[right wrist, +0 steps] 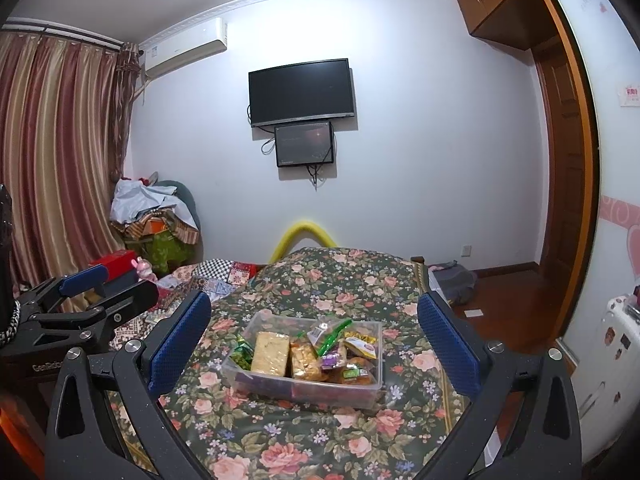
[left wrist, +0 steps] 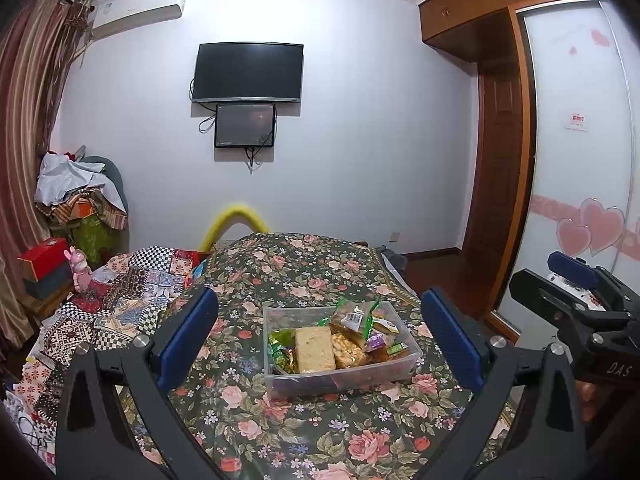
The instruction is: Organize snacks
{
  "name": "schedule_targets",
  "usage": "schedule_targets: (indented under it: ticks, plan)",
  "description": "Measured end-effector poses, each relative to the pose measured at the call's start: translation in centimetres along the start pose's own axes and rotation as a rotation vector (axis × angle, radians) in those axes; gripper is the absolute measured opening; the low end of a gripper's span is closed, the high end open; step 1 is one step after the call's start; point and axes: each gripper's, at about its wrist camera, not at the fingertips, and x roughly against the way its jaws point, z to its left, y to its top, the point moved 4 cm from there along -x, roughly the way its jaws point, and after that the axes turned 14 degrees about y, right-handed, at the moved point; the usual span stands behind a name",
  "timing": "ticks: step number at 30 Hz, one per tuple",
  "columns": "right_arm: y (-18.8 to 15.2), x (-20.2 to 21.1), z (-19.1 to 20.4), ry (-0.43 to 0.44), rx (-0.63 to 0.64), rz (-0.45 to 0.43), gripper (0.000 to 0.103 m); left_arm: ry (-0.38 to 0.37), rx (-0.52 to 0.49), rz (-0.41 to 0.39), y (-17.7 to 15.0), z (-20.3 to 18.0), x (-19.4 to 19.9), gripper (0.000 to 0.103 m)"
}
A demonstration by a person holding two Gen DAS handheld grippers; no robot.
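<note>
Left gripper (left wrist: 316, 344) and right gripper (right wrist: 314, 344), both with blue-padded jaws spread and holding nothing, hover short of the clear rectangular plastic tub (left wrist: 340, 378) on the floral-clothed desk (left wrist: 320, 432), wrapped snack packets (left wrist: 344, 340) already gathered inside it.

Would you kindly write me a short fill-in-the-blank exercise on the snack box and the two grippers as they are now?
1. The snacks lie in a clear plastic ____ on the floral cloth.
2. The jaws of the left gripper stand ____, holding nothing.
3. The largest snack, a pale cracker block, lies at the ____ side of the heap in both views.
4. The right gripper touches ____ of the snacks.

Missing words: box; open; left; none
</note>
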Motion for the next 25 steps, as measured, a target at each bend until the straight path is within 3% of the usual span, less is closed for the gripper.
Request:
schedule_targets:
  ticks: [25]
  plan:
    - [-0.06, -0.57, -0.26, 0.000, -0.006, 0.018, 0.103, -0.034, -0.002, 0.025, -0.37, -0.52, -0.14, 0.103]
